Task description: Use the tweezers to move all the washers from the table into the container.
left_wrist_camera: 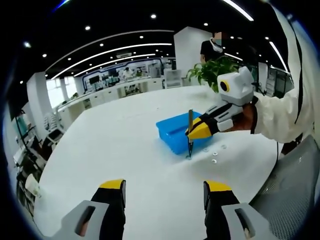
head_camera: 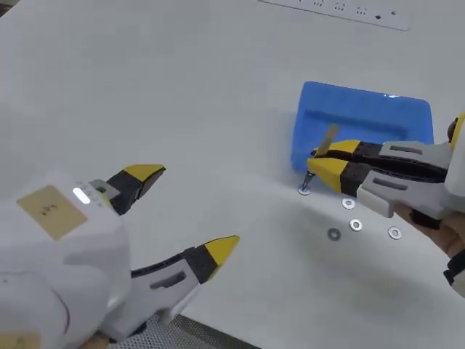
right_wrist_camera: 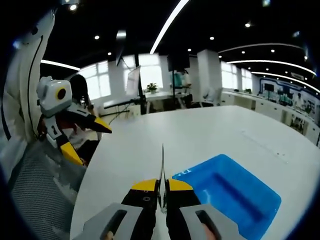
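The white bench holds the blue container, ready for washers. The left gripper hangs wide open and well apart, out of the way. The right gripper squeezes the tweezers, tips down at one washer just beside the container. Four more washers lie near.
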### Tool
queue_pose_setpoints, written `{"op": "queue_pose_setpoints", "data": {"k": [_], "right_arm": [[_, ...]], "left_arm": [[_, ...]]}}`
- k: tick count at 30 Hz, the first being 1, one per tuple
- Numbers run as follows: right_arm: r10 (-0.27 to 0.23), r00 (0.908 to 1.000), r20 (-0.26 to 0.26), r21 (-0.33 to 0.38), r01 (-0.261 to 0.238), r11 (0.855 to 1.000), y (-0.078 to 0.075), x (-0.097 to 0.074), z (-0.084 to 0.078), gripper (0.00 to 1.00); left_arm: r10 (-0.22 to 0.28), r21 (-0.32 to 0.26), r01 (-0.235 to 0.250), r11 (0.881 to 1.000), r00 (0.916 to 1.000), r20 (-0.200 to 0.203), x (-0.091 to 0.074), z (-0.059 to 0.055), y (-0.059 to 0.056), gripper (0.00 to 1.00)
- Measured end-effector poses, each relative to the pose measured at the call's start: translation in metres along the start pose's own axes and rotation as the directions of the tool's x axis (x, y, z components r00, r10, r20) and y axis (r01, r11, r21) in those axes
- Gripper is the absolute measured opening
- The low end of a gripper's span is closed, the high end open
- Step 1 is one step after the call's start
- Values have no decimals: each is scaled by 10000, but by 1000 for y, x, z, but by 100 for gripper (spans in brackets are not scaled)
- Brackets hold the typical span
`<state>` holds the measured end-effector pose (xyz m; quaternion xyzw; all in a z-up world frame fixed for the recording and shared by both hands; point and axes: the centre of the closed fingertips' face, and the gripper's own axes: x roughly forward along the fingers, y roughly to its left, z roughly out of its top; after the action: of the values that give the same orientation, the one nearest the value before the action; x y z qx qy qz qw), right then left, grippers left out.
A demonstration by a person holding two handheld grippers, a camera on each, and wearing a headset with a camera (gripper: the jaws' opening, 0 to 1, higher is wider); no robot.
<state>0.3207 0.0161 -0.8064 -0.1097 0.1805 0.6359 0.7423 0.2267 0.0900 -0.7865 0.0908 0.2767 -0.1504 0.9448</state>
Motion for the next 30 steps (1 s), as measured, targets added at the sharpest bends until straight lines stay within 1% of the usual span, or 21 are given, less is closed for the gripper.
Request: {"op": "queue_pose_setpoints", "data": {"k": [2,5,8,13,17,21,26,30], "right_arm": [[28,10000,11,67,-28,10000,0,0,-1,2],[102,9999,-16,139,-102,9999,0,1,-3,2],[86,9999,-60,54,-86,9999,0,2,-4,2],[79,10000,-34,32,-78,10000,-1,3,-5,2],[69,10000,-21,0,-69,10000,-1,4,-5,2],[84,10000,-39,242,-83,9997,-3,6,-4,2],[131,9999,-5,436,-131,9990,0,6,-4,2],[49,10000,-21,407,-49,9992,1,6,-4,2]], "left_arm": [[5,40,-5,10000,10000,-50,0,-1,0,65],[-8,86,9,10000,9999,-125,1,-2,-1,64],[31,106,-30,9999,9999,-124,0,-2,0,62],[81,-15,-82,10000,9999,-129,0,-2,2,63],[130,75,-128,9999,9997,-223,0,-4,3,62],[130,169,-126,9998,9996,-251,1,-5,3,62],[131,110,-128,9999,9997,-226,0,-4,3,61],[196,97,-194,9998,9995,-233,0,-5,5,61]]}}
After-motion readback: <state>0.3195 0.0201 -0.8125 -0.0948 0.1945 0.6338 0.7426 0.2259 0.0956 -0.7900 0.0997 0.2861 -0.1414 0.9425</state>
